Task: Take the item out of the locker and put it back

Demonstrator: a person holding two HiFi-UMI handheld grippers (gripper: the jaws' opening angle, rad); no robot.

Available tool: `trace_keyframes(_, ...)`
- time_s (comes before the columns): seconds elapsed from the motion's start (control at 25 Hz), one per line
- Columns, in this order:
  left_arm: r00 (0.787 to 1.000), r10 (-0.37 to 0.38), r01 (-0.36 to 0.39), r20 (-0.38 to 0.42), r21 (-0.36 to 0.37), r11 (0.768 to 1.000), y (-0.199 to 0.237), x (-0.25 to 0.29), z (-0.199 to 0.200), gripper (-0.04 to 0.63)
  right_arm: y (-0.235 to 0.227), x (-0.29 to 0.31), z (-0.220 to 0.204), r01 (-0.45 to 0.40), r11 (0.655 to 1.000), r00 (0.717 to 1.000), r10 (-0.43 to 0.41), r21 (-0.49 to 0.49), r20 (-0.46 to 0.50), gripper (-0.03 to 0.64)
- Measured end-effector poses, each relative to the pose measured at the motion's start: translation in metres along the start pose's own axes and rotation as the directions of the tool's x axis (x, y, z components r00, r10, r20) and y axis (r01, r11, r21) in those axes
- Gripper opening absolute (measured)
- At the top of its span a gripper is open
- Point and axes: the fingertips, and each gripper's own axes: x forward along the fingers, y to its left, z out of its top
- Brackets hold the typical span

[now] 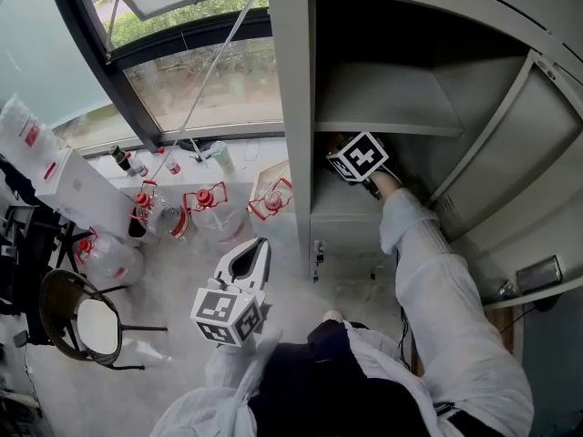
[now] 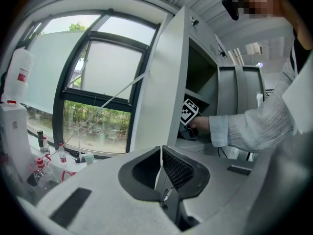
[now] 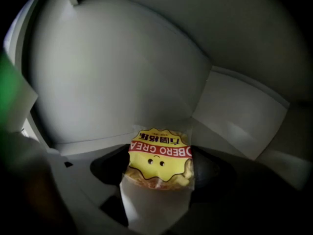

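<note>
Grey locker point(image 1: 293, 107) beside window. Right gripper point(image 3: 159, 169) is inside it, jaws clamped on the yellow snack packet point(image 3: 159, 155), which sticks straight ahead of them. Left gripper point(image 2: 160, 153) is outside, jaws together, farther off.

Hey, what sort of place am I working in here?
Probably a lab or workshop storage corner: a grey metal locker standing open, and red-capped clear bottles clustered below a large window.
</note>
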Motion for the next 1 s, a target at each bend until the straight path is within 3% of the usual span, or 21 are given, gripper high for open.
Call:
trace_keyframes(0.28, 1.000, -0.003, 0.003, 0.006, -0.007, 1.000, 0.000, -0.003, 0.000, 0.017, -0.005, -0.006, 0.006, 0.105, 0.992, 0.994, -0.104, -0.067, 0.022, 0.431)
trace_keyframes(0.44, 1.000, -0.009, 0.009, 0.007, -0.007, 1.000, 0.001, -0.009, -0.001, 0.017, -0.001, -0.012, 0.014, 0.143, 0.984, 0.988, -0.135, -0.108, 0.077, 0.433)
trace_keyframes(1.0, 0.998, -0.062, 0.063, 0.014, -0.023, 0.998, 0.004, -0.024, -0.007, 0.017, 0.021, -0.058, -0.004, 0.190, 0.981, 0.978, -0.185, -0.046, 0.098, 0.433)
